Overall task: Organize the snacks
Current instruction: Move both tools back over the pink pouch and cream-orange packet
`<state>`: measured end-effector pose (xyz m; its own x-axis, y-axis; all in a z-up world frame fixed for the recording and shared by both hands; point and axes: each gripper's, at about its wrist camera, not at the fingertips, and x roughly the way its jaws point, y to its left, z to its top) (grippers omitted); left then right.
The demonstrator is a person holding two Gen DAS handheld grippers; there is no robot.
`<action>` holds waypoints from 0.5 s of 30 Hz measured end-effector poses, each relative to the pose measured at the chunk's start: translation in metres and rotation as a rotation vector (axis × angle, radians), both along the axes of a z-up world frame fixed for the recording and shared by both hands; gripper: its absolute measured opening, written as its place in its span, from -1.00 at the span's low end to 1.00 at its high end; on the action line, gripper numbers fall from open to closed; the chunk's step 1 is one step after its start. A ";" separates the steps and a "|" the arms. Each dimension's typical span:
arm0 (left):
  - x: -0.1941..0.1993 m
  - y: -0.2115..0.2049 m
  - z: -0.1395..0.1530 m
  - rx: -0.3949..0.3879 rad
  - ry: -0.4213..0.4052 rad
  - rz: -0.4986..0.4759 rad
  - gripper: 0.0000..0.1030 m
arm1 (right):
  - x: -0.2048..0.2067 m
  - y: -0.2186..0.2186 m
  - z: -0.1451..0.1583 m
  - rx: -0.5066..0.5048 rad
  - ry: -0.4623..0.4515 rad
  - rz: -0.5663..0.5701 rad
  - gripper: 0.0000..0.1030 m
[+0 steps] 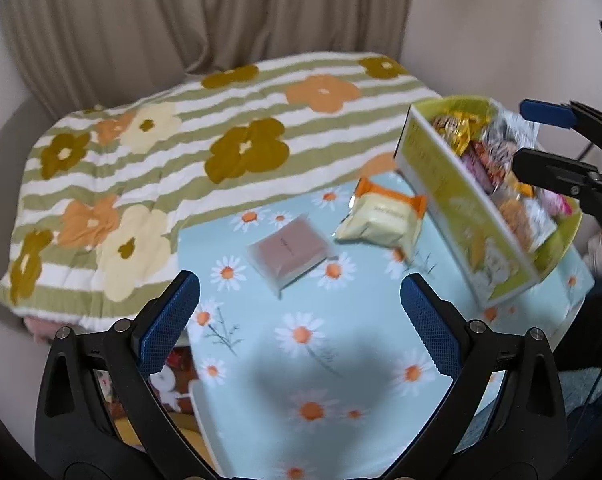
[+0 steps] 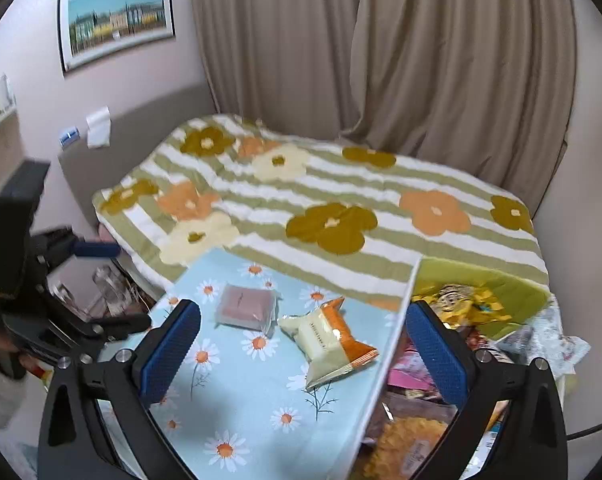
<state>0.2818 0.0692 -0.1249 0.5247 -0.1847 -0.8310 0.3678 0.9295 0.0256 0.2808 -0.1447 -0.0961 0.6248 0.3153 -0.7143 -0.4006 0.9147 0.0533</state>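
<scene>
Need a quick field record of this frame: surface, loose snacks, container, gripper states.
surface: daisy-print cloth over a table, beside a striped flower blanket
loose snacks: pink-brown packet; cream and orange packet, apart from each other
container: yellow-green box, filled with mixed wrapped snacks, at the cloth's right edge
left gripper: open, empty, above the cloth
right gripper: open, empty, one finger over the box
task state: two packets not yet in the box

1. Honestly nothing here is readable.
2. The cream-and-orange snack pack (image 2: 329,347) has one dark line of print, too small and blurry to make out.
3. The pink snack pack (image 1: 288,249) has a faint mark too, no luck.
4. Printing on the yellow box (image 1: 453,200) is smeared.
</scene>
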 end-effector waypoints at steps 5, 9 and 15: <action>0.033 0.011 -0.030 0.007 0.071 -0.127 0.94 | 0.013 0.025 -0.024 -0.070 0.042 -0.012 0.99; 0.064 0.007 -0.059 0.005 0.119 -0.232 0.94 | 0.026 0.037 -0.047 -0.140 0.072 -0.003 0.99; 0.102 -0.012 -0.104 0.041 0.182 -0.374 0.94 | 0.058 0.045 -0.086 -0.241 0.158 0.049 0.99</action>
